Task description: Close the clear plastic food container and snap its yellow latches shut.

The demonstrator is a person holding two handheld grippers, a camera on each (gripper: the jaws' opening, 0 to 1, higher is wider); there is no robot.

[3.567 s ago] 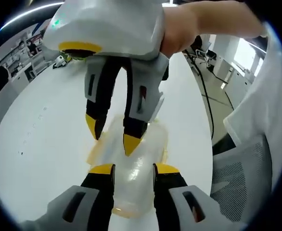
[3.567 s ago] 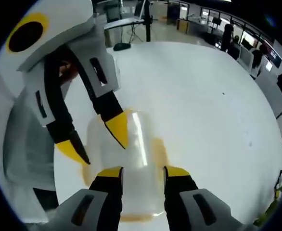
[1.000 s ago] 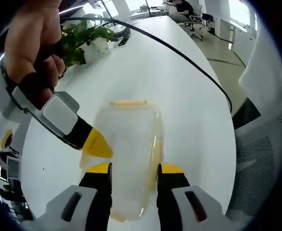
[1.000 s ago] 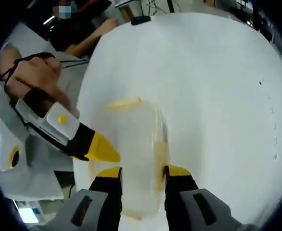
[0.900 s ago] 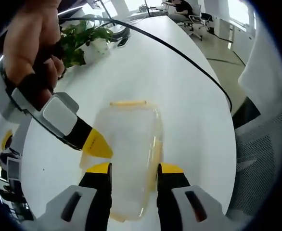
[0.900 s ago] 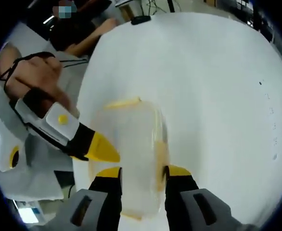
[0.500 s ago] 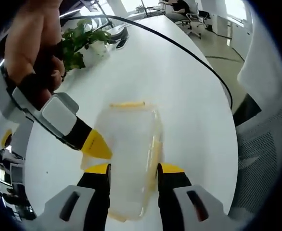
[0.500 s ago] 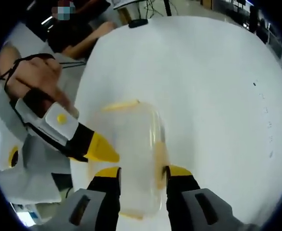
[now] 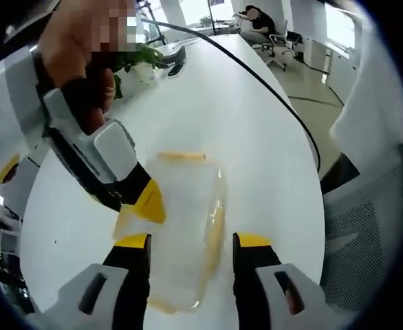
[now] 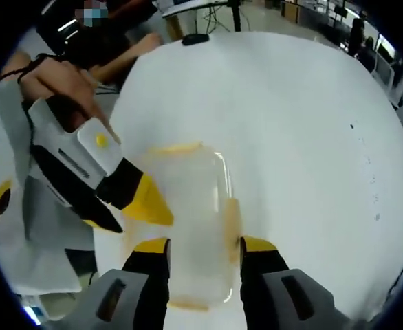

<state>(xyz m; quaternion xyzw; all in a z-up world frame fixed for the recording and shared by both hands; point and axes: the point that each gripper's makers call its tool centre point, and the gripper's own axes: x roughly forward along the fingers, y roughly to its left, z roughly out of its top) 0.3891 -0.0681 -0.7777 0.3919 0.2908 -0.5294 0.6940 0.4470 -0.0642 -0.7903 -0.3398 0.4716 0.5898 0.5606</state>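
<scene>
The clear plastic food container with yellow latches (image 9: 181, 227) lies between my left gripper's (image 9: 191, 242) released jaws; my right gripper (image 10: 205, 244) likewise straddles it unclenched, angled downward.

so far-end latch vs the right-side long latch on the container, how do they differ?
In the right gripper view, the far-end latch is a short yellow strip across the container's end, clear of both grippers. The long-side latch runs along the edge, ending beside the right gripper's jaw. Both are yellow; whether either is snapped is unclear.
</scene>
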